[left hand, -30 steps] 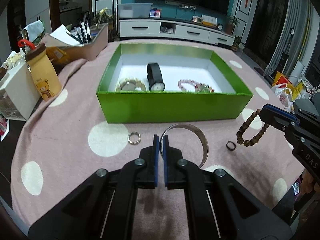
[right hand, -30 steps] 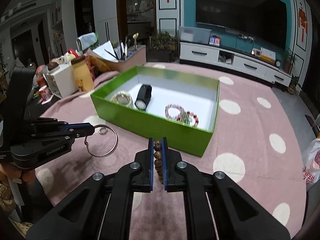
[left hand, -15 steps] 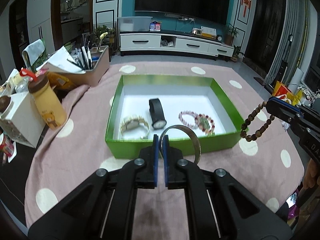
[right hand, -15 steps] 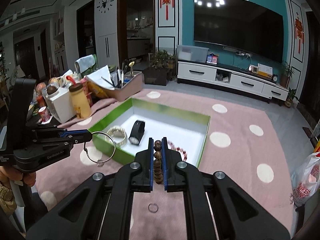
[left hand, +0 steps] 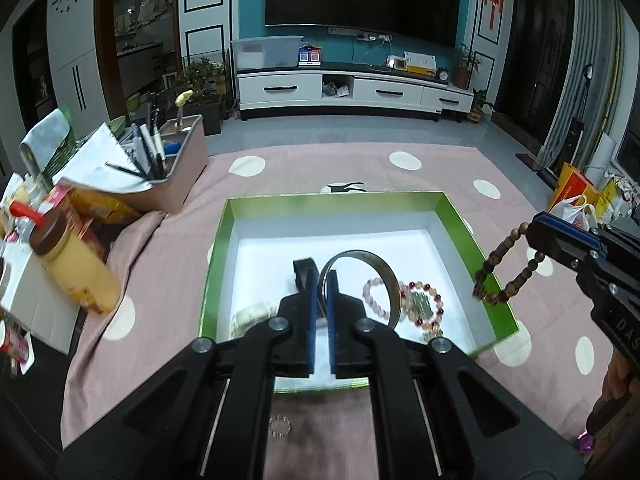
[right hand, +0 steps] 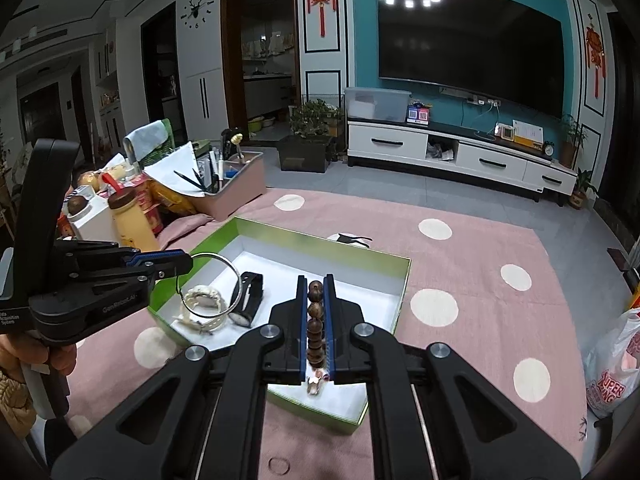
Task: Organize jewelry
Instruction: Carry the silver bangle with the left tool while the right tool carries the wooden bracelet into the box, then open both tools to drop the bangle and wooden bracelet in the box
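A green box (left hand: pixel 460 216) with a white floor sits on the pink dotted cloth; it also shows in the right wrist view (right hand: pixel 384 258). Inside lie a black watch (right hand: pixel 250 300), a pale watch (right hand: pixel 202 300) and a pink bead bracelet (left hand: pixel 416 308). My left gripper (left hand: pixel 321 280) is shut on a silver bangle (left hand: pixel 380 268) and holds it above the box; it also shows in the right wrist view (right hand: pixel 176 261). My right gripper (right hand: pixel 316 292) is shut on a brown wooden bead bracelet (right hand: pixel 315 312), hanging over the box's right wall (left hand: pixel 500 276).
A small beaded ring (left hand: pixel 280 426) lies on the cloth in front of the box, and a dark ring (right hand: pixel 279 466) lies near my right gripper. A yellow bottle (left hand: pixel 76 264), a white box (left hand: pixel 24 296) and a pen holder (left hand: pixel 176 168) stand at the left. A plastic bag (right hand: pixel 612 376) sits at the right.
Both grippers have risen and moved forward over the box with their loads. The bangle and the wooden bracelet now hang above the box's interior and right wall.
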`<move>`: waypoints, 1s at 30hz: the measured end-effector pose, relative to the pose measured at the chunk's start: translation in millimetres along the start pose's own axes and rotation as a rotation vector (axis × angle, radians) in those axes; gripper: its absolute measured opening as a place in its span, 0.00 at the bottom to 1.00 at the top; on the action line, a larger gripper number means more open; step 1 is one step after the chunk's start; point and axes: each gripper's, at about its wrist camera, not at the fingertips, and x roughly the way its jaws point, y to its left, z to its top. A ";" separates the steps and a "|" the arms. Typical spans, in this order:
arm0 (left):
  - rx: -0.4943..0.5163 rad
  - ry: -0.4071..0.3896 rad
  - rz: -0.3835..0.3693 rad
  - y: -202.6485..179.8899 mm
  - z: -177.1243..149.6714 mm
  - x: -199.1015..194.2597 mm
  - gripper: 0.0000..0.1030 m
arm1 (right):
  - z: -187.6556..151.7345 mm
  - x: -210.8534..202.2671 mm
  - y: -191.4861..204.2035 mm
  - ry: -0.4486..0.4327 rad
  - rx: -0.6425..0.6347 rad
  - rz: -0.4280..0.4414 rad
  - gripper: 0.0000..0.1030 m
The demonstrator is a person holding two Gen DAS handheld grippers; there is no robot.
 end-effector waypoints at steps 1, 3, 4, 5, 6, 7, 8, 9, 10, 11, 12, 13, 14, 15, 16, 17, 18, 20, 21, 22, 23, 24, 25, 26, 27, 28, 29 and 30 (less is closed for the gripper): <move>0.005 0.003 0.001 -1.3 2.5 5.0 0.04 | 1.3 5.3 -1.3 0.005 0.000 0.000 0.07; 0.013 0.010 0.005 -4.6 7.9 16.7 0.04 | 3.5 14.3 -3.1 0.014 0.001 0.000 0.07; 0.015 0.017 0.007 -5.7 10.7 23.9 0.04 | 4.3 19.0 -4.3 0.018 0.001 0.000 0.07; 0.016 0.025 0.008 -6.6 12.6 29.9 0.04 | 5.2 23.3 -5.8 0.023 0.002 -0.001 0.07; 0.016 0.030 0.010 -6.3 13.7 33.8 0.04 | 5.8 28.9 -7.3 0.028 0.004 -0.001 0.07; 0.018 0.039 0.012 -7.3 15.8 41.7 0.04 | 6.3 33.5 -8.7 0.034 0.007 -0.001 0.07; 0.019 0.045 0.011 -7.8 17.8 46.0 0.04 | 6.9 37.7 -10.0 0.039 0.009 -0.001 0.07; 0.023 0.052 0.012 -9.1 19.9 52.6 0.04 | 7.6 43.0 -11.7 0.045 0.012 -0.001 0.07; 0.025 0.057 0.014 -10.5 21.1 57.7 0.04 | 8.3 48.3 -13.3 0.052 0.014 -0.002 0.07; 0.029 0.063 0.016 -11.8 23.5 64.5 0.04 | 8.9 53.3 -14.9 0.058 0.016 -0.003 0.07; 0.033 0.067 0.018 -13.4 25.0 69.3 0.04 | 9.9 57.3 -16.0 0.063 0.018 -0.003 0.07; 0.036 0.070 0.020 -15.0 26.6 73.4 0.04 | 10.6 61.9 -17.2 0.068 0.020 -0.004 0.07; 0.039 0.075 0.022 -16.3 28.9 79.1 0.04 | 11.4 66.2 -18.3 0.072 0.020 -0.005 0.07; 0.040 0.078 0.023 -17.7 30.0 82.0 0.04 | 11.9 69.2 -18.8 0.074 0.020 -0.006 0.07; 0.043 0.082 0.025 -18.3 31.1 86.2 0.04 | 12.9 72.7 -19.4 0.076 0.020 -0.007 0.07; 0.046 0.086 0.029 -19.2 32.5 90.5 0.04 | 14.2 77.8 -20.4 0.078 0.020 -0.011 0.07; 0.049 0.091 0.036 -19.8 34.6 96.0 0.04 | 15.0 81.1 -21.3 0.080 0.022 -0.013 0.07; 0.048 0.096 0.043 -20.1 37.8 104.2 0.04 | 16.9 91.5 -26.4 0.097 0.043 -0.030 0.11; 0.043 0.097 0.047 -19.5 39.3 107.0 0.05 | 17.3 95.3 -29.8 0.102 0.054 -0.040 0.20; 0.041 0.096 0.048 -18.9 40.8 108.0 0.08 | 16.8 96.9 -32.3 0.102 0.063 -0.048 0.25; 0.040 0.094 0.050 -17.9 42.8 108.7 0.15 | 15.7 96.4 -35.8 0.097 0.077 -0.056 0.30; 0.040 0.089 0.052 -16.7 44.1 107.8 0.19 | 14.5 95.6 -38.2 0.096 0.084 -0.057 0.30; 0.042 0.081 0.056 -15.0 44.8 105.6 0.25 | 12.9 93.4 -40.7 0.095 0.094 -0.056 0.31; 0.043 0.076 0.060 -14.3 44.7 102.6 0.28 | 11.9 91.7 -42.5 0.093 0.100 -0.057 0.31; 0.041 0.072 0.065 -11.6 44.5 99.7 0.29 | 9.4 87.8 -45.3 0.090 0.108 -0.055 0.31; 0.035 0.071 0.068 -8.4 44.2 97.1 0.34 | 7.6 84.4 -47.0 0.089 0.114 -0.055 0.32; 0.027 0.070 0.074 -3.9 43.2 93.3 0.37 | 4.6 77.5 -48.9 0.084 0.122 -0.056 0.32; 0.025 0.067 0.078 -0.8 41.7 89.4 0.37 | 2.9 74.0 -50.3 0.081 0.125 -0.054 0.33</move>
